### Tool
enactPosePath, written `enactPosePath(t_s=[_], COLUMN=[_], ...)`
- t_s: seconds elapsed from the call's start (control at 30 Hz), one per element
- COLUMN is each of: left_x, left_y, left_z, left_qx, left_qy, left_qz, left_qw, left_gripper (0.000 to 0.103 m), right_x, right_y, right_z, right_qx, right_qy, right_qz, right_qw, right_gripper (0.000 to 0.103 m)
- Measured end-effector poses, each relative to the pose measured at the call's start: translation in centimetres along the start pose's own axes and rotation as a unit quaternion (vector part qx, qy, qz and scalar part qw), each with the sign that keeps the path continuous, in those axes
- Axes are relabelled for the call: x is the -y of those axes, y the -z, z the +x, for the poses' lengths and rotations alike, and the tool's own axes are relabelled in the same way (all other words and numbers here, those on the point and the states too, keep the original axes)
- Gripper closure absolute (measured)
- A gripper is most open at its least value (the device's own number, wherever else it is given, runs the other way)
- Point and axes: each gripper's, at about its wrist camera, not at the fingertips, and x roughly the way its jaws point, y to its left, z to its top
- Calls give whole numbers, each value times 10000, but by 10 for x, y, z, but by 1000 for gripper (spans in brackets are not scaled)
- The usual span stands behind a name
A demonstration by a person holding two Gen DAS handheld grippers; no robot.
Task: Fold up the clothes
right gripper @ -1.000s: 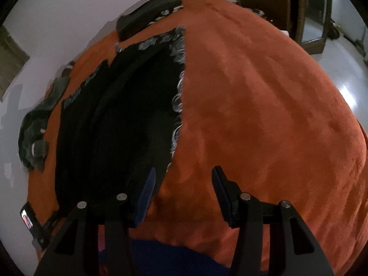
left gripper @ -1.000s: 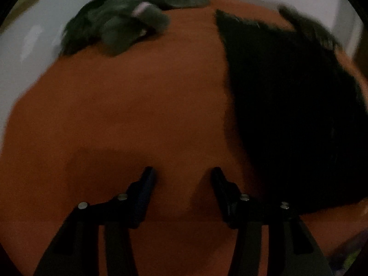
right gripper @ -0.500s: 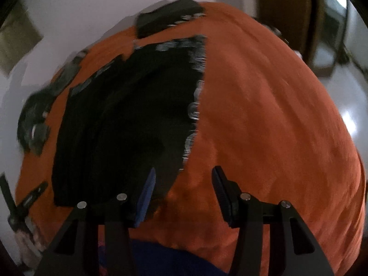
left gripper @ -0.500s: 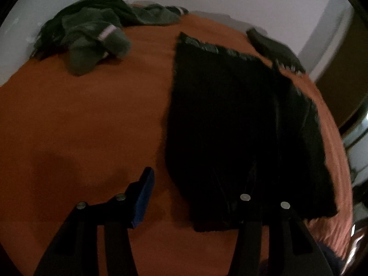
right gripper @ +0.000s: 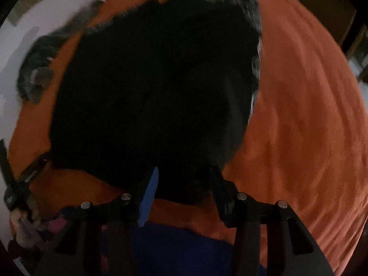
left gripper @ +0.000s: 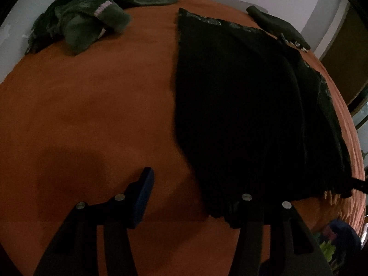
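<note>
A black garment (left gripper: 253,96) lies flat on the orange bedspread (left gripper: 92,105). My left gripper (left gripper: 195,184) hangs open over the garment's near left corner. One of its fingers is above the bare spread and the other above the black cloth. In the right wrist view the garment (right gripper: 156,87) fills the middle. My right gripper (right gripper: 184,179) points steeply down over its near edge. Its jaws are closing, the cloth edge lies between the fingers, and the pads do not press on it. The left gripper (right gripper: 20,177) and the hand holding it show at the left edge.
A crumpled green garment (left gripper: 80,18) lies at the far left of the bed. A small dark folded piece (left gripper: 276,25) sits at the far right corner. A white wall runs behind the bed, and a wooden door frame (right gripper: 326,11) stands to the right. The person's blue clothing (right gripper: 172,248) is below the right gripper.
The right gripper has moved left and down, from the garment's right edge to above its near edge. The left gripper has swung right until the garment's corner lies under one finger.
</note>
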Motion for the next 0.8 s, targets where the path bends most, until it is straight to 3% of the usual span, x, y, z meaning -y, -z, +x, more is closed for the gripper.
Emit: enactPosePath(t_s=[0.2, 0.43, 0.53, 0.6, 0.7, 0.8], left_x=[-5, -6, -10, -16, -23, -17], left_y=[-6, -13, -10, -10, -18, -34], left_z=[-4, -20, -14, -15, -34, -52], left_qx=[13, 146, -92, -130, -7, 80], left_qy=[55, 78, 161, 295, 263, 308], left_qz=[109, 92, 14, -149, -295, -70], left_qw=[9999, 9998, 9998, 9994, 9992, 9995], left_gripper=[46, 47, 58, 58, 58, 58], right_x=[10, -2, -7, -10, -10, -9], right_y=[1, -5, -1, 0, -6, -14], right_z=[15, -2, 7, 9, -8, -26], right_qx=[-244, 179, 99, 68, 275, 472], right_qy=[-35, 76, 266, 388, 249, 76], right_qz=[282, 40, -132, -273, -256, -248], right_qw=[9993, 9998, 9995, 9989, 9990, 9985], right_gripper=[58, 58, 70, 72, 73, 73])
